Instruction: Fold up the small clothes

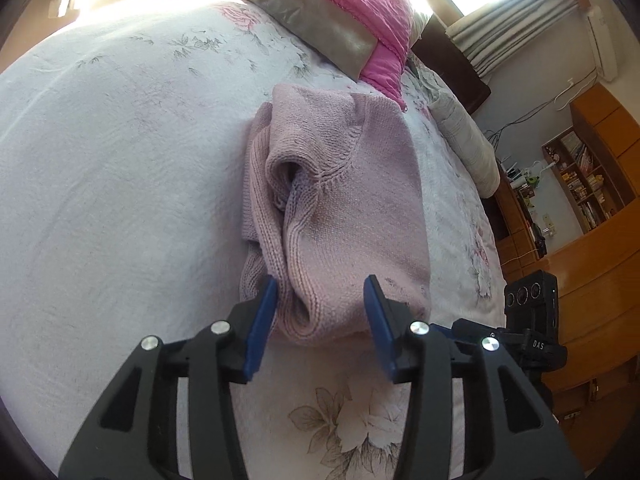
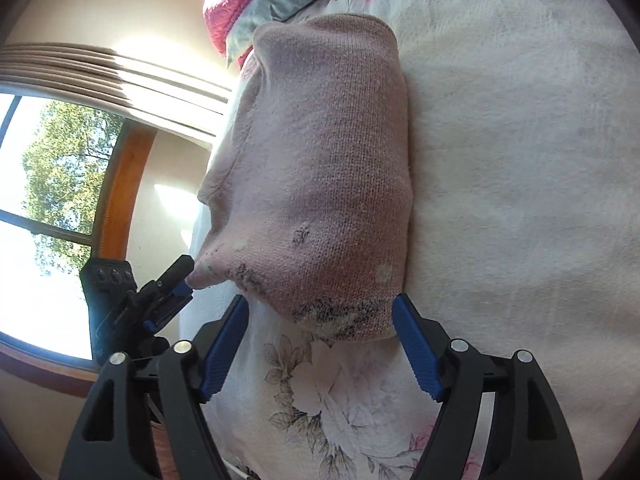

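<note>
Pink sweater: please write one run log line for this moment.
pink sweater folded on bed | left gripper open | right gripper open, at hem

Sunlight pours through the window (image 2: 44, 200) onto the floral bed (image 1: 100, 160); pink pillow (image 1: 360, 8) at its head, grey curtains (image 1: 508, 28), wooden shelves (image 1: 580, 176) against the wall.

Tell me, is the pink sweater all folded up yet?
Almost. The pink sweater already lies on the flowery bedspread as a narrow, doubled-over bundle. Nothing is in hand: the left gripper and right gripper both have open jaws at its near edge. Left to do: probably one more fold or some tidying, since loose knit folds bunch along one side.
</note>
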Motion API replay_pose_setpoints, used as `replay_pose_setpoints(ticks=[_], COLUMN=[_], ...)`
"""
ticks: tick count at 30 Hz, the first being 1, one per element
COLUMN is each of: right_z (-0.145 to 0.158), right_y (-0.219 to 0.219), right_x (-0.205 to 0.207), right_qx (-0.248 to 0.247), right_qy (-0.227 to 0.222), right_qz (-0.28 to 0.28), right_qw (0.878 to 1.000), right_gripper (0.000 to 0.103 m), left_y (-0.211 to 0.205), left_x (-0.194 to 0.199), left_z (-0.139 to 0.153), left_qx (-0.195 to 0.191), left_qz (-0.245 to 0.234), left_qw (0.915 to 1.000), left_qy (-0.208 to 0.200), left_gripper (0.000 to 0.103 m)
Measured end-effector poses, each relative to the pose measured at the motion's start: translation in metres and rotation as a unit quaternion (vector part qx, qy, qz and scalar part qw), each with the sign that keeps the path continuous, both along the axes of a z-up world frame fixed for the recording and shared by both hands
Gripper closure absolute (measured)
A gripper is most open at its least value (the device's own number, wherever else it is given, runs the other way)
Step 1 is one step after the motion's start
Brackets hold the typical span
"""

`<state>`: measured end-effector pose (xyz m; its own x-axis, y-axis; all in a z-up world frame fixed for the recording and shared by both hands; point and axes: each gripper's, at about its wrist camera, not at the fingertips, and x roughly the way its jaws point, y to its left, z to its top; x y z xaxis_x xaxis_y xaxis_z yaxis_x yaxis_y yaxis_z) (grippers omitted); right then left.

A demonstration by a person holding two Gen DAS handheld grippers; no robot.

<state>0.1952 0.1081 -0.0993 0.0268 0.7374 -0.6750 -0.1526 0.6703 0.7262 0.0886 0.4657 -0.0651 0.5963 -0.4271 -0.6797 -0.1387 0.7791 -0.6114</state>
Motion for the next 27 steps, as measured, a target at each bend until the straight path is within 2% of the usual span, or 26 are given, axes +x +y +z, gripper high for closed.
replay_pose_setpoints(ticks=[1, 3, 4, 6, 7, 8, 10, 15, 18, 21, 24, 25, 27], right_z=[-0.004, -0.01, -0.009, -0.005, -0.002, 0.002, 0.011, 0.007, -0.009, -0.015, -0.01, -0.006, 0.007], right_y=[0.007, 0.02, 0.028, 0.037, 0.04, 0.039, 0.031, 0.013, 0.013, 0.018, 0.02, 0.023, 0.021], right_x=[0.002, 0.005, 0.006, 0.006, 0.006, 0.007, 0.006, 0.0, -0.001, 0.0, 0.0, 0.0, -0.001], right_qx=[0.0, -0.015, -0.026, -0.061, -0.076, -0.08, -0.084, -0.096, -0.089, -0.089, -0.101, -0.103, -0.1], right_qy=[0.01, 0.016, 0.006, -0.024, -0.034, -0.042, -0.057, -0.061, -0.046, -0.048, -0.056, -0.06, -0.075], right_qz=[-0.002, 0.002, 0.009, 0.027, 0.037, 0.045, 0.056, 0.07, 0.067, 0.07, 0.085, 0.091, 0.095], right_qw=[1.0, 1.0, 1.0, 0.997, 0.996, 0.995, 0.993, 0.991, 0.993, 0.992, 0.99, 0.989, 0.988], right_gripper=[0.027, 0.026, 0.029, 0.05, 0.066, 0.075, 0.081, 0.086, 0.086, 0.085, 0.078, 0.072, 0.07], left_y=[-0.001, -0.006, -0.008, -0.014, -0.016, -0.016, -0.014, -0.015, -0.024, -0.021, -0.019, -0.018, -0.018], left_x=[0.002, 0.006, 0.01, 0.011, 0.01, 0.009, 0.007, 0.007, 0.01, 0.015, 0.017, 0.016, 0.013], left_z=[-0.001, -0.007, -0.01, -0.014, -0.014, -0.013, -0.011, -0.028, -0.044, -0.055, -0.053, -0.049, -0.035], left_qx=[0.0, -0.007, -0.005, -0.007, -0.003, -0.001, -0.005, 0.028, 0.067, 0.058, 0.055, 0.056, 0.07], left_qz=[0.002, 0.002, -0.001, -0.01, -0.012, -0.014, -0.02, -0.057, -0.071, -0.063, -0.064, -0.064, -0.062], left_qw=[1.0, 0.9999, 0.9997, 0.9996, 0.9997, 0.9997, 0.9997, 0.9975, 0.9942, 0.9949, 0.9949, 0.9947, 0.9943], left_qy=[0.002, 0.014, 0.023, 0.024, 0.023, 0.02, 0.012, 0.031, 0.045, 0.054, 0.056, 0.057, 0.05], left_gripper=[0.058, 0.072, 0.091, 0.092, 0.093, 0.093, 0.093, 0.094, 0.094, 0.093, 0.093, 0.092, 0.091])
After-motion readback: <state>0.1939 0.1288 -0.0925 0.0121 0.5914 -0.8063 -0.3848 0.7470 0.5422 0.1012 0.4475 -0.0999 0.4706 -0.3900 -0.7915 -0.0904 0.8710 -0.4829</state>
